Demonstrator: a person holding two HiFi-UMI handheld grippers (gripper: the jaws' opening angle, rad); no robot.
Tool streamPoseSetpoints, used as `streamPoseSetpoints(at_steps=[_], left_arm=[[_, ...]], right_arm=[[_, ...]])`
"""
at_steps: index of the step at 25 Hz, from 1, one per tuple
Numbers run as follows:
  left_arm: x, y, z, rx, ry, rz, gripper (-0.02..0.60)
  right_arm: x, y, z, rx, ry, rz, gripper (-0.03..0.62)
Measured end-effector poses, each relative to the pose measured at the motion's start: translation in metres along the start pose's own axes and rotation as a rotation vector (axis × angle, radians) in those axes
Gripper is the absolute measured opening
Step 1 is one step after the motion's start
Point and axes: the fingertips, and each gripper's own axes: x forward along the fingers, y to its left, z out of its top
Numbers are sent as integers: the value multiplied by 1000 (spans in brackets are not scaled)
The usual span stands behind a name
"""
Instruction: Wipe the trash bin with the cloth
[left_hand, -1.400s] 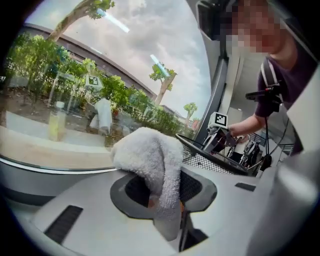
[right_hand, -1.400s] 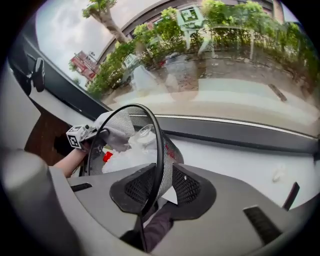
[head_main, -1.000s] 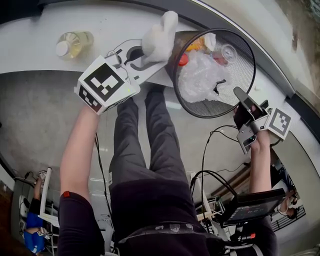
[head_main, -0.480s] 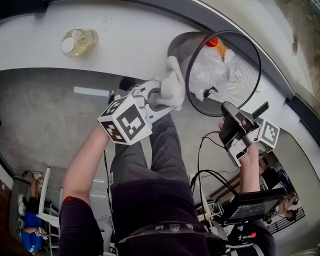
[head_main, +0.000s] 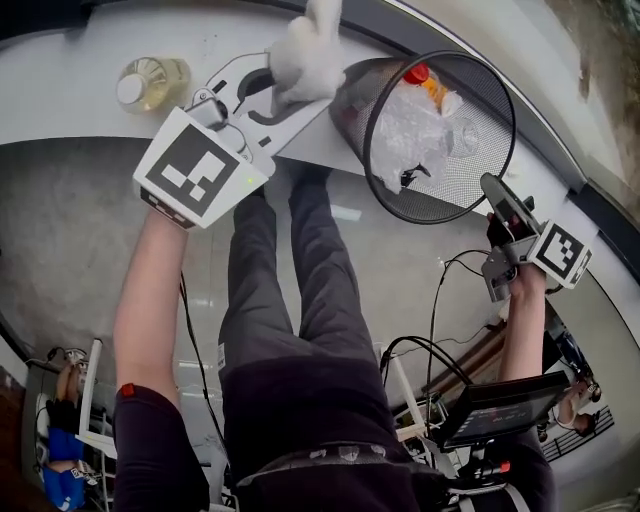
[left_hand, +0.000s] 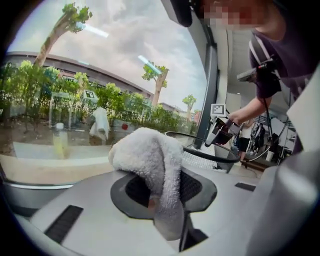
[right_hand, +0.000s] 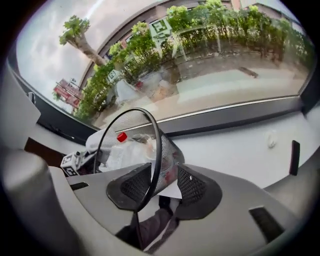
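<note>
The black mesh trash bin (head_main: 470, 160) lies tilted on the white ledge (head_main: 230, 50), with its rim toward me and crumpled plastic and a red-capped bottle (head_main: 418, 73) inside. My left gripper (head_main: 290, 88) is shut on a white cloth (head_main: 305, 55), which sits at the bin's upper left outer wall. In the left gripper view the cloth (left_hand: 150, 160) bulges from between the jaws of the left gripper (left_hand: 162, 187). My right gripper (head_main: 500, 200) is at the bin's lower right. In the right gripper view its jaws (right_hand: 162, 182) are opening, and the bin's rim (right_hand: 156, 145) runs between them.
A clear bottle of yellowish liquid (head_main: 148, 85) lies on the ledge to the left. A window runs behind the ledge. The person's legs (head_main: 290, 300) stand below the bin. Cables (head_main: 430, 300) and a screen (head_main: 500, 410) are on the floor at the lower right.
The left gripper dropped with the cloth down the bin's side, then rose again to its upper left wall. The right gripper's jaws have spread apart around the rim.
</note>
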Motion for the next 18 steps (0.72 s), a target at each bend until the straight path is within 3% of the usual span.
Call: streamPoseSetpoints(at_steps=[2, 3, 4, 7, 11, 14, 16, 18], left_arm=[[8, 13, 12, 3, -5, 13, 95], [11, 15, 15, -6, -6, 13, 95], [16, 15, 16, -18, -8, 5, 95], [30, 1, 8, -41, 1, -42, 95], [38, -28, -10, -74, 39, -90, 95], [35, -49, -27, -150, 50, -109, 89], [31, -72, -47, -140, 109, -171, 89], [26, -103, -66, -82, 181, -258, 89]], right_arm=[[-4, -23, -4, 133, 44, -130, 153], [-4, -30, -7, 208, 51, -149, 112], [-1, -29, -7, 266, 40, -106, 69], [1, -21, -10, 385, -7, 27, 71], [-1, -10, -25, 495, -3, 87, 72], [-7, -6, -38, 547, -9, 103, 72], [-9, -4, -50, 605, 0, 120, 74], [-10, 1, -61, 661, 9, 146, 75]])
